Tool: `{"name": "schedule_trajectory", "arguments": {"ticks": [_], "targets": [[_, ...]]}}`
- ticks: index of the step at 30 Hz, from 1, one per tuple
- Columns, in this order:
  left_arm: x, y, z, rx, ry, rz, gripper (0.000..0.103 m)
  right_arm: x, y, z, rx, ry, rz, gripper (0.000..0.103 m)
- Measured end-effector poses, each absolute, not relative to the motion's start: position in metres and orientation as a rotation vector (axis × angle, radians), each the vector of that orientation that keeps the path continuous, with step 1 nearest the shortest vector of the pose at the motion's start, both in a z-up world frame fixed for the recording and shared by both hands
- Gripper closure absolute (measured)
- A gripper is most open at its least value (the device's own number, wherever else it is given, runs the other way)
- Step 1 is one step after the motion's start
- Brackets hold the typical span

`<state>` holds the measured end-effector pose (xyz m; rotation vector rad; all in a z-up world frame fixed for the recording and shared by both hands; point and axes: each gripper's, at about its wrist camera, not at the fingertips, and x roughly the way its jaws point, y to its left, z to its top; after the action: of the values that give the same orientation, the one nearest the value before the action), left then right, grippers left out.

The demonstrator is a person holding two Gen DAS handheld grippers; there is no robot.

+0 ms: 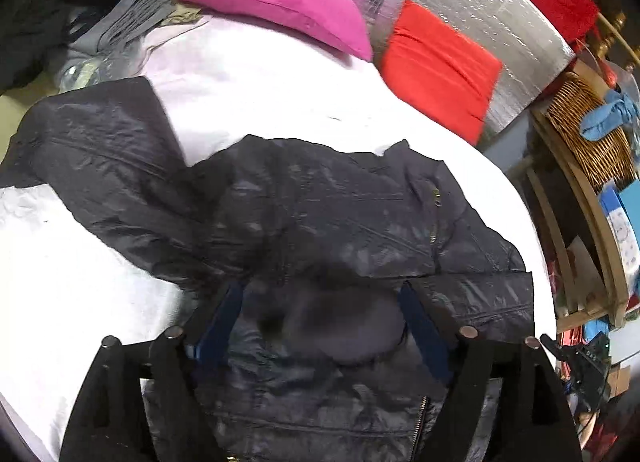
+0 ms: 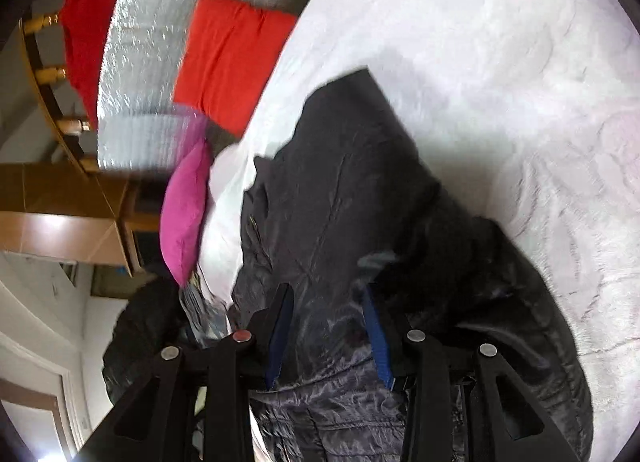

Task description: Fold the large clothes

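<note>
Hovering my left gripper (image 1: pixel 320 302), fingers apart, over the jacket (image 1: pixel 320 214); right gripper (image 2: pixel 328 310) clamps its fabric, which may slip and undo the fold.

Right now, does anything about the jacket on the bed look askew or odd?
Yes. The jacket lies crooked on the bed: one sleeve sticks out toward the far side, unfolded, and the body is bunched and wrinkled. Nothing looks torn or spilled. The pink pillow and red cushion sit clear of it.
</note>
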<state>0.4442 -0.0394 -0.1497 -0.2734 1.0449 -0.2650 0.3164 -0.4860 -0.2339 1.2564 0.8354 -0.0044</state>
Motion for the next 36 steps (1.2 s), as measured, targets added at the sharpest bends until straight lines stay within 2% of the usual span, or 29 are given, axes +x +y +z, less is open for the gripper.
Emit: {"name": "schedule_trajectory", "arguments": {"ticks": [10, 16, 21, 22, 26, 36], "targets": [[0.415, -0.008, -0.207, -0.447, 1.239, -0.268, 0.02, 0.324, -0.479, -0.252, 1.278, 0.919, 0.008, 0.063], [0.414, -0.02, -0.204, -0.438, 1.205, -0.306, 0.024, 0.327, -0.474, -0.253, 1.27, 0.93, 0.01, 0.063], [0.42, -0.05, -0.188, -0.28, 1.129, -0.355, 0.07, 0.329, -0.469, -0.246, 1.22, 0.919, 0.01, 0.063], [0.421, -0.052, -0.185, -0.254, 1.113, -0.35, 0.088, 0.329, -0.469, -0.244, 1.214, 0.914, 0.01, 0.063], [0.427, -0.067, -0.153, -0.139, 1.003, -0.357, 0.09, 0.33, -0.469, -0.247, 1.216, 0.916, 0.003, 0.063], [0.438, -0.116, -0.037, 0.216, 0.596, -0.396, 0.09, 0.335, -0.466, -0.239, 1.222, 0.843, 0.018, 0.063]]}}
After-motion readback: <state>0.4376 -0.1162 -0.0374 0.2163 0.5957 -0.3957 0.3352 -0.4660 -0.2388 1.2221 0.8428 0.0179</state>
